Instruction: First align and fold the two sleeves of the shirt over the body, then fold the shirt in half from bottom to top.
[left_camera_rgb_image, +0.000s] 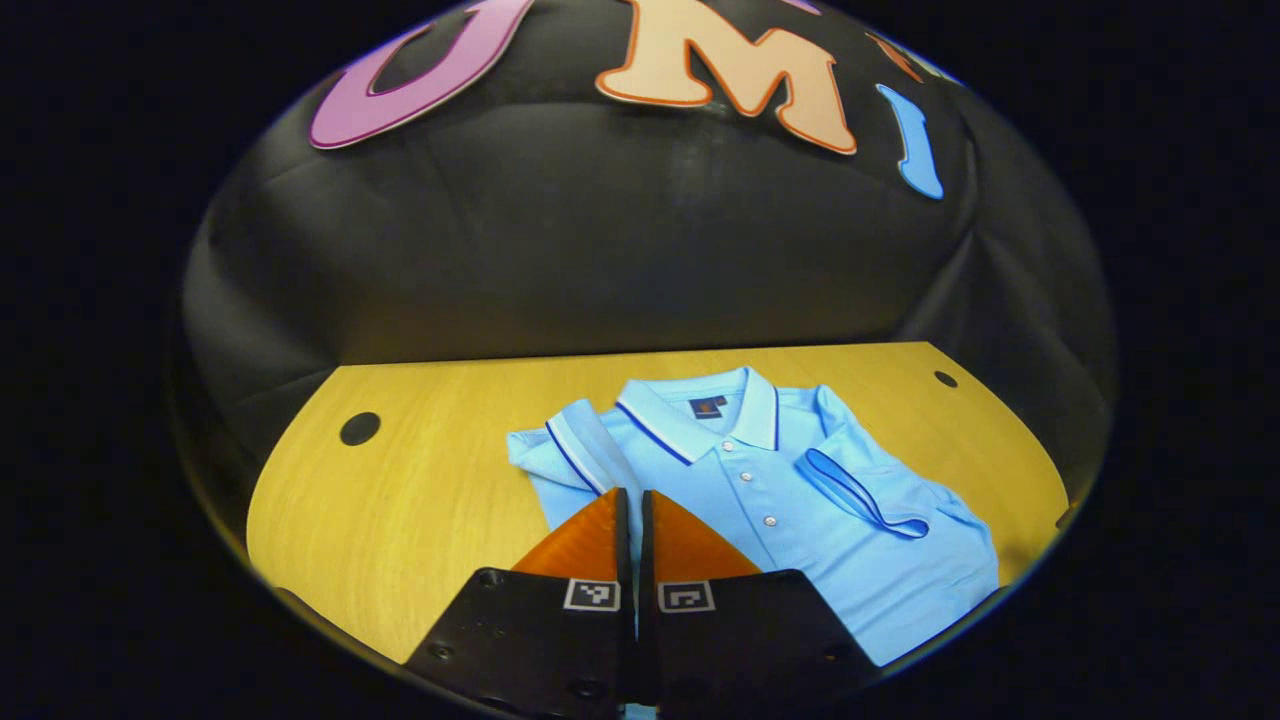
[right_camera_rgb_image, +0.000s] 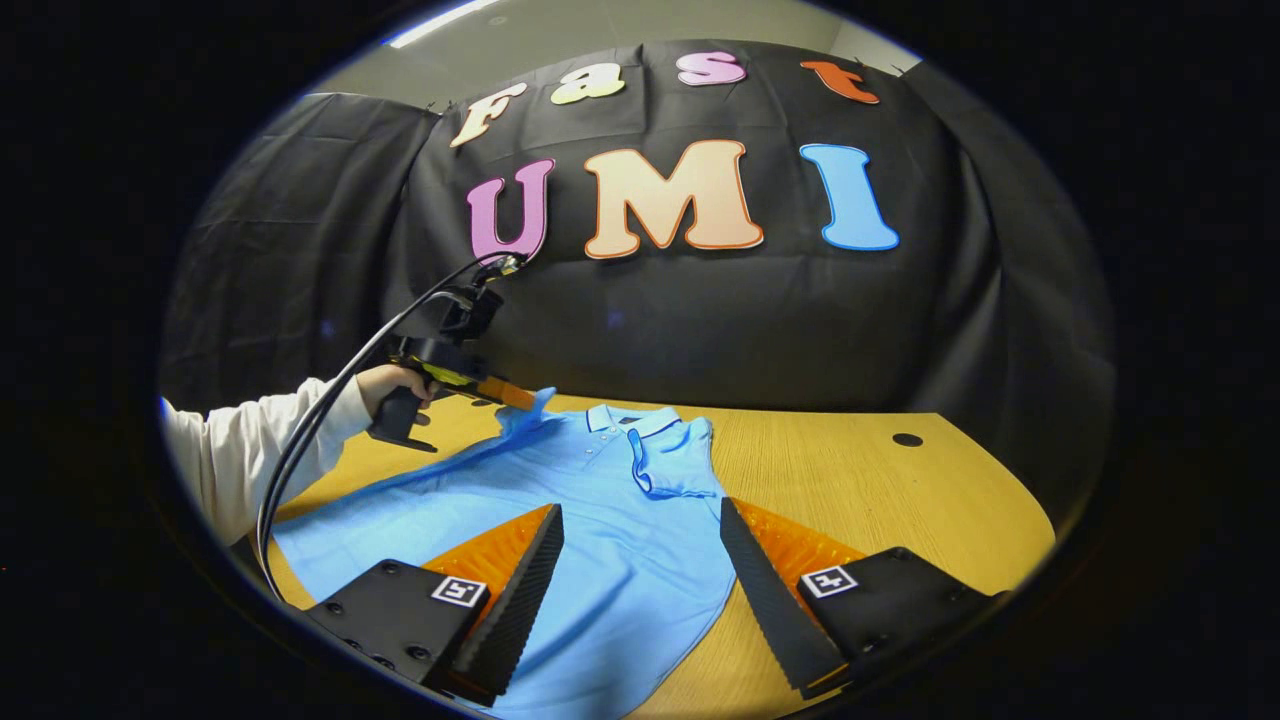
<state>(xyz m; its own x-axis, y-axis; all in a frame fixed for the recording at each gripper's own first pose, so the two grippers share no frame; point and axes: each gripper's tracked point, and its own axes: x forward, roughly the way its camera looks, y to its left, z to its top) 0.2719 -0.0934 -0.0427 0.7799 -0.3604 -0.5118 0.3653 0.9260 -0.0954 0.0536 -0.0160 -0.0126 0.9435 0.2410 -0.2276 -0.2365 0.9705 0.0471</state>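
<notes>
- In the left gripper view, the left gripper (left_camera_rgb_image: 634, 500) has its two fingers pressed together, pinching the left sleeve (left_camera_rgb_image: 572, 448) of the light blue polo shirt (left_camera_rgb_image: 790, 500) right at their tips.
- Beyond and to the right of those fingers the shirt lies on the wooden table (left_camera_rgb_image: 420, 480), collar away from the fingers, with the right sleeve (left_camera_rgb_image: 860, 495) already folded across the chest.
- In the right gripper view, farther off to the left of the fingers, a hand (right_camera_rgb_image: 385, 382) in a white sleeve holds the left gripper (right_camera_rgb_image: 515, 397), lifting the left sleeve (right_camera_rgb_image: 525, 412) off the table (right_camera_rgb_image: 900, 490).
- The right gripper (right_camera_rgb_image: 641, 520) hangs with its fingers spread wide apart, gripping nothing; the shirt (right_camera_rgb_image: 600, 500) lies between and beyond them, its folded right sleeve (right_camera_rgb_image: 675, 460) just past the fingertips.
</notes>
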